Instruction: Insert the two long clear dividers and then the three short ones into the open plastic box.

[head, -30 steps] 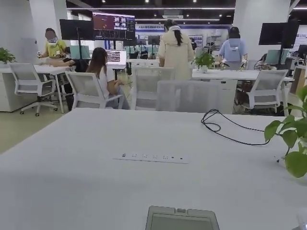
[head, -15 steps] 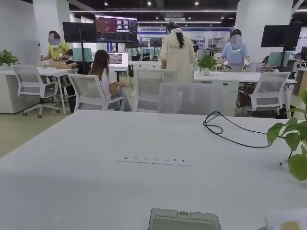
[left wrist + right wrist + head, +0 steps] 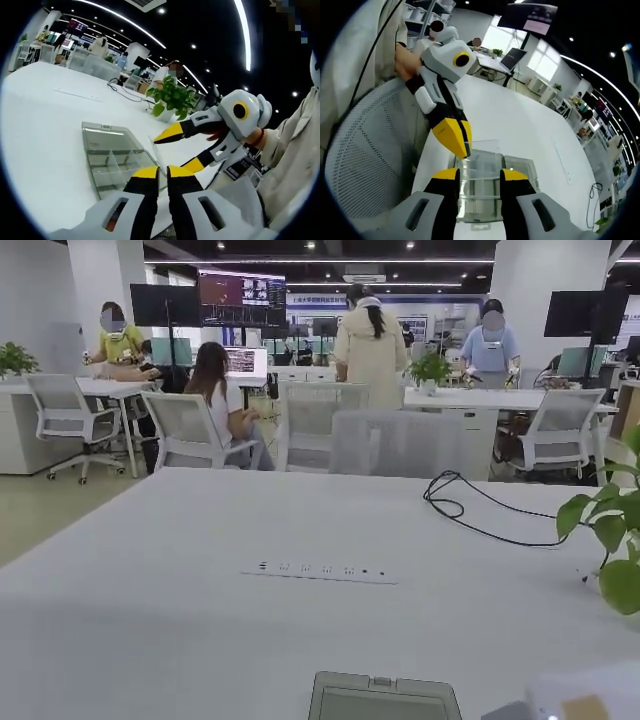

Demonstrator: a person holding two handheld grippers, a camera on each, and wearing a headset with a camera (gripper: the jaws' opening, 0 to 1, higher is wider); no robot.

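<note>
The open clear plastic box (image 3: 95, 150) lies on the white table, several compartments showing and its lid laid flat beyond. My left gripper (image 3: 162, 172) hovers over the box's near corner. It is shut on a thin clear divider (image 3: 156, 152) that stands up from its yellow tips. In the right gripper view the left gripper (image 3: 461, 145) reaches in from the left with that divider (image 3: 485, 146) over the box (image 3: 520, 167). My right gripper (image 3: 479, 175) hangs open above the box, nothing between its jaws; it also appears open as the right gripper (image 3: 184, 149). The lid's edge (image 3: 385, 695) and a gripper's white body (image 3: 585, 700) show low in the head view.
A potted plant (image 3: 610, 530) stands at the table's right edge, with a black cable (image 3: 470, 510) looped beside it. A power strip (image 3: 320, 570) is set into the table's middle. A grey mesh chair (image 3: 370, 150) sits at the near edge. People work at desks behind.
The head camera has shifted slightly. A gripper's white body has risen into the bottom right corner of the head view.
</note>
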